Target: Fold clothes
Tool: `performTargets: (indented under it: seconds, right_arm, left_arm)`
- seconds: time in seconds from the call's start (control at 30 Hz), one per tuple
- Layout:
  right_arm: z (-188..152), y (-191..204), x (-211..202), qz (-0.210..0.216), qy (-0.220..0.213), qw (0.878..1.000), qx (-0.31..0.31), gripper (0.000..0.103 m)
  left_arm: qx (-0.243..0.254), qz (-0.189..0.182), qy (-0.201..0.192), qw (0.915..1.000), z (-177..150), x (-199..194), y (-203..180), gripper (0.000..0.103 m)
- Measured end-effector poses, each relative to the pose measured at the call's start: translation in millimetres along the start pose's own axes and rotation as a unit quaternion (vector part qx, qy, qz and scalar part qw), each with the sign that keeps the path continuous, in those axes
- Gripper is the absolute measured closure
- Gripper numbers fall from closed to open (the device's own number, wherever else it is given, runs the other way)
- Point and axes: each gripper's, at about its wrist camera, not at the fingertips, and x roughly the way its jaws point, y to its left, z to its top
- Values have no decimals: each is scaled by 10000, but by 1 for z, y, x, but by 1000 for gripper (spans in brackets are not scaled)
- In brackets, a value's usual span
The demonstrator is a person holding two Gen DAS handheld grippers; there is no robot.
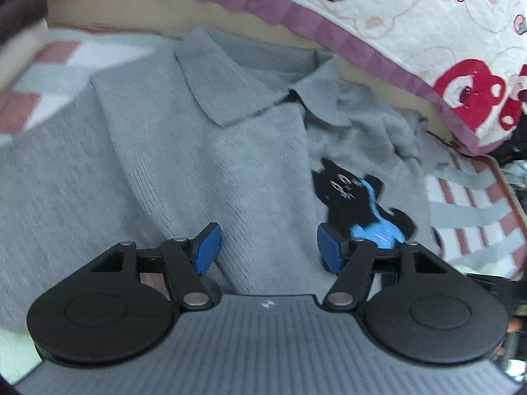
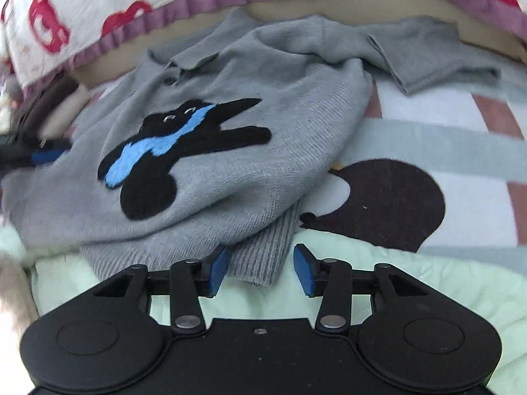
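sweater (image 2: 296, 125): grey ribbed knit, matt | blanket (image 2: 428, 138): soft fleece

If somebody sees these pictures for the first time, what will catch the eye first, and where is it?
First the black cat patch with a blue streak, on the front of the grey knit sweater that lies crumpled in the middle. Next the white quilt with red cartoon prints and a purple border behind the sweater. Both blue-padded tongs, left and right, stand open over the sweater's near edge.
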Motion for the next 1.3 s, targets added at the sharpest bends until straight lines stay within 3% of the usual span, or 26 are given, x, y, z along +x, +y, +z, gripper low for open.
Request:
performTargets:
  seconds: [0.1,0.13,0.2,0.3,0.43,0.5,0.53,0.57,0.6,0.63,0.67,0.77,0.83,0.9,0.97,1.13,1.2,1.3]
  right_arm:
    - [-2,-3,13,84,-163,9995,243,50]
    - [-2,1,15,99,-241,9996,104,58]
    - [0,11,13,219,-416,9986,-256,93]
    - [10,10,-27,1023,-1192,9876,-11,93]
    - [34,5,-73,1164,-1872,9753,143,94]
    - [46,5,-75,918,-1901,9775,-54,94]
    - [51,6,-73,824,-1892,9785,-66,94]
    - [56,6,-70,735,-1881,9794,-65,94]
    - [60,6,-68,647,-1870,9802,-63,95]
    - [62,7,-68,597,-1892,9801,-51,95]
    - [66,11,-69,511,-1938,9797,-89,95]
    - [77,16,-69,-78,-1985,9796,-313,96]
    - [73,15,-57,-426,-1774,9823,-424,96]
    - [68,13,-44,-769,-1544,9836,-531,96]
    - [62,10,-31,-1111,-1311,9831,-637,96]
    - [49,5,2,-1955,-718,9740,-896,96]
    - [39,2,9,-1980,-642,9752,-751,96]
    - [32,-3,10,-1862,-676,9790,-479,95]
  left_arm:
    - [-143,-139,-110,9997,5,-11,3,37]
    - [-69,-113,-131,9998,3,-14,2,36]
    - [14,-148,-31,9999,-4,-18,0,33]
    - [4,-354,464,9983,-19,-18,0,28]
    - [354,-204,616,9973,-16,1,-21,27]
    - [534,-123,682,9962,-15,11,-31,29]
    - [624,-82,715,9955,-14,15,-36,37]
    - [714,-41,747,9946,-13,20,-42,50]
    - [902,197,761,9928,-8,29,-45,86]
    - [1104,463,770,9898,-4,39,-48,97]
    - [1304,729,779,9857,1,48,-50,97]
    - [1421,963,212,9849,23,45,-48,97]
    - [1604,1395,-452,9761,32,34,-47,98]
    - [1498,1478,-684,9752,39,27,-39,98]
    - [1141,1208,-627,9841,40,21,-24,97]
    - [1262,1231,-554,9828,27,18,-22,94]
    - [1321,1242,-505,9821,24,19,-25,92]
    - [1265,1119,-384,9849,24,19,-25,79]
